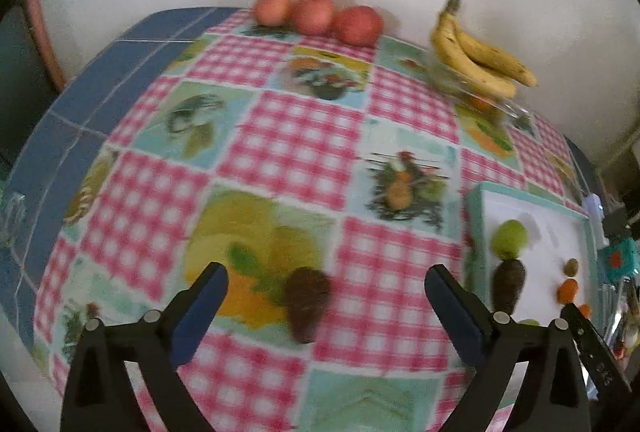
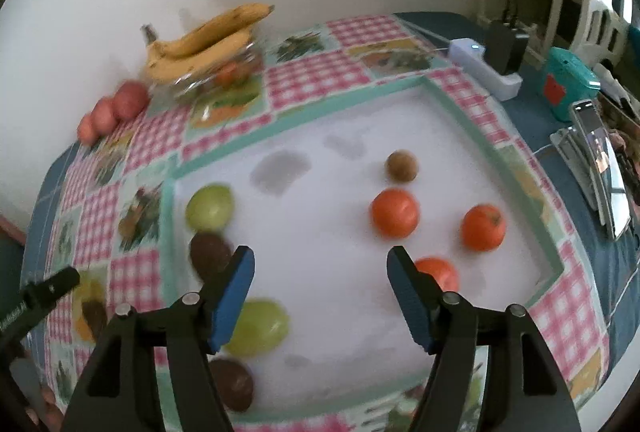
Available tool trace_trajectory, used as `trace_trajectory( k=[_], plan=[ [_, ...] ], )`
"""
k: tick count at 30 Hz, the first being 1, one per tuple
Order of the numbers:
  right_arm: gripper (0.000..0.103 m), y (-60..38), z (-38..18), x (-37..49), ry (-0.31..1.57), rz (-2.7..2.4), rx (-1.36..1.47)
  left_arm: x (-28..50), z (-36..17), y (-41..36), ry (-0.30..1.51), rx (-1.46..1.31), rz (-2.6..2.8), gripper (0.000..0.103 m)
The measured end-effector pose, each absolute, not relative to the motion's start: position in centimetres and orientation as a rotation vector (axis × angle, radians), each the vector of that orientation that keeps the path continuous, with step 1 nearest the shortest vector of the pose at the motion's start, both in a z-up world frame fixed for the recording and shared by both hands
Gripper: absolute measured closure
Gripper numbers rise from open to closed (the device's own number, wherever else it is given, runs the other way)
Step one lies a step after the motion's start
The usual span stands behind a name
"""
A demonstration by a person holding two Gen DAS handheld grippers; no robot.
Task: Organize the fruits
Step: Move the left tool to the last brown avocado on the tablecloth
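My left gripper [image 1: 324, 276] stands open low over the patterned tablecloth. A dark avocado [image 1: 306, 304] lies on the cloth between its fingers, untouched. My right gripper [image 2: 322, 264] is open over the white tray [image 2: 340, 136], with nothing between its fingers. On the tray lie two green apples [image 2: 210, 208], two avocados [image 2: 210, 256], three oranges [image 2: 395, 213] and a kiwi [image 2: 402, 166]. Three red apples [image 1: 314, 14] sit in a row by the wall. Bananas [image 1: 480, 60] rest on a glass bowl [image 1: 484, 102].
Right of the tray are a white power block [image 2: 484, 66], a teal box [image 2: 568, 88] and a phone on a stand [image 2: 596, 152]. A clear glass [image 1: 12, 220] stands at the table's left edge. The wall runs close behind the table.
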State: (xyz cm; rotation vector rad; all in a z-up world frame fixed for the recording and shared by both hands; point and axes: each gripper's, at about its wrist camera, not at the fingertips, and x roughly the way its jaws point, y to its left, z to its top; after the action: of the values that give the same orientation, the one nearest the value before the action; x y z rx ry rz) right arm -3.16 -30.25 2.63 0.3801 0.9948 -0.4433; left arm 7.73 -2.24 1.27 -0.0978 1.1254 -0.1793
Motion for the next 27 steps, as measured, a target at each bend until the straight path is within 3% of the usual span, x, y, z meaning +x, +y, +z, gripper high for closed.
trace_trajectory(
  k=[6,9,27],
  plan=[
    [0.025,-27.2,2.8,-3.9,0.995,-0.421,0.357,6.4,1.4,0.4,1.117,-0.08,-0.137,0.0],
    [0.01,-26.0,2.6,-4.0,0.998,-0.424,0.339,6.1,1.5,1.4,1.108,-0.074,-0.126,0.0],
    [0.01,-22.4,2.5,-2.0,0.974,-0.4,0.24,6.2,1.9,4.2,1.085,-0.108,-0.102,0.0]
  ],
)
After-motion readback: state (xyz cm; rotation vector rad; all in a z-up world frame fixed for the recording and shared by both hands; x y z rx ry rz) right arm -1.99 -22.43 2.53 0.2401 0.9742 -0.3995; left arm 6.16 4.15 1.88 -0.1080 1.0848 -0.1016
